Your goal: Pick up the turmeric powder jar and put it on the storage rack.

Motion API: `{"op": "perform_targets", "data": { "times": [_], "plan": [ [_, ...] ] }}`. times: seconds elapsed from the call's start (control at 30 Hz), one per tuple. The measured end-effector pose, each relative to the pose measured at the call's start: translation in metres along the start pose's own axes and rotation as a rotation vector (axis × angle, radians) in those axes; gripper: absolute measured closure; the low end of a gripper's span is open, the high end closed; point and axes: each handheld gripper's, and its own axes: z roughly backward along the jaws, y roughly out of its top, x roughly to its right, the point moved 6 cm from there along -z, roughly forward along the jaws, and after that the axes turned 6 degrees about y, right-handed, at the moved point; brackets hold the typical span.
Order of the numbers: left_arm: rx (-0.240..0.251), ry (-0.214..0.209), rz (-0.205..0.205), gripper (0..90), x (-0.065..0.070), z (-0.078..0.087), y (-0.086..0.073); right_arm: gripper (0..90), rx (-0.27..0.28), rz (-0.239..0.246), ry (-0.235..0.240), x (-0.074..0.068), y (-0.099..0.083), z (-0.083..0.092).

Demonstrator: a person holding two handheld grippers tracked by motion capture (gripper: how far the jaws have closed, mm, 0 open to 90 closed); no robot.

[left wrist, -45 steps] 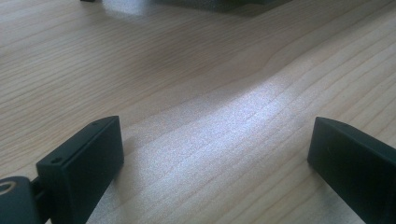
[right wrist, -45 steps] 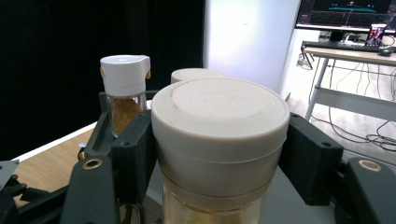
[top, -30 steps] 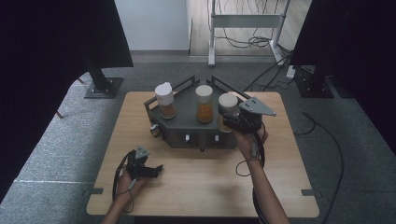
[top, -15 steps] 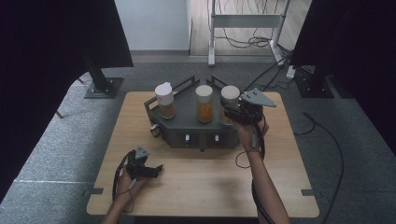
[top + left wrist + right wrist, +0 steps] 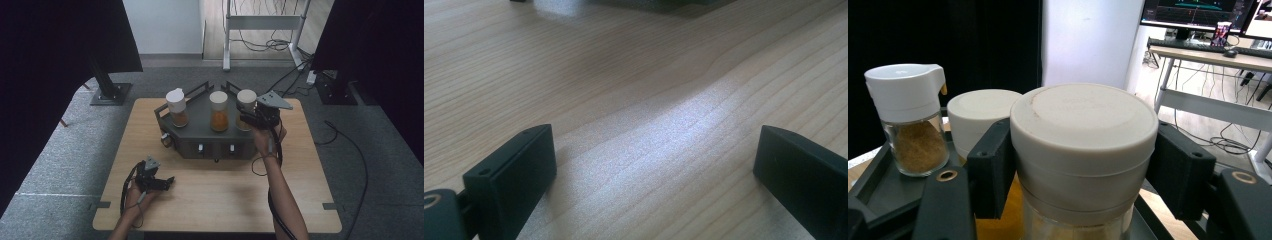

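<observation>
Three spice jars stand on a dark grey rack (image 5: 200, 137) at the table's far middle. My right gripper (image 5: 250, 117) is shut on the white lid of the right-hand jar (image 5: 246, 101). In the right gripper view both black jaws press the sides of that lid (image 5: 1083, 125), with pale contents in the glass below. The middle jar (image 5: 219, 111) holds orange powder. The left jar (image 5: 176, 106) has a white spout cap and brown powder (image 5: 908, 115). My left gripper (image 5: 167, 181) rests on the table near the front left, open (image 5: 654, 150), with bare wood between its jaws.
The rack has a raised rim and small knobs (image 5: 200, 148) on its front face. Black curtains hang at both sides. A metal stand (image 5: 260, 22) and cables lie on the floor beyond the table. A cable trails from my right gripper down the forearm (image 5: 272, 160).
My right gripper, still shut on the right-hand jar's lid, has shifted a little toward the far right of the rack. The left gripper has stayed where it was.
</observation>
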Motion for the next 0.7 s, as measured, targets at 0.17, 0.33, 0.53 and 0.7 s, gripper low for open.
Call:
{"op": "perform_targets", "data": {
  "times": [0.17,0.33,0.53,0.7],
  "plan": [
    [-0.001,0.0,0.0,3.3,0.0,0.0,0.0,33.2,-0.01,-0.007,-0.005,0.002,-0.003,-0.004],
    [0.0,0.0,0.0,3.3,0.0,0.0,0.0,33.2,-0.021,-0.009,-0.01,0.004,-0.008,-0.007],
    [0.0,0.0,0.0,3.2,0.0,0.0,0.0,33.2,-0.037,-0.013,-0.015,0.006,-0.014,-0.011],
    [0.001,0.0,0.0,3.2,0.0,0.0,0.0,33.1,-0.036,-0.02,-0.011,0.008,-0.018,-0.012]
  ]
}}
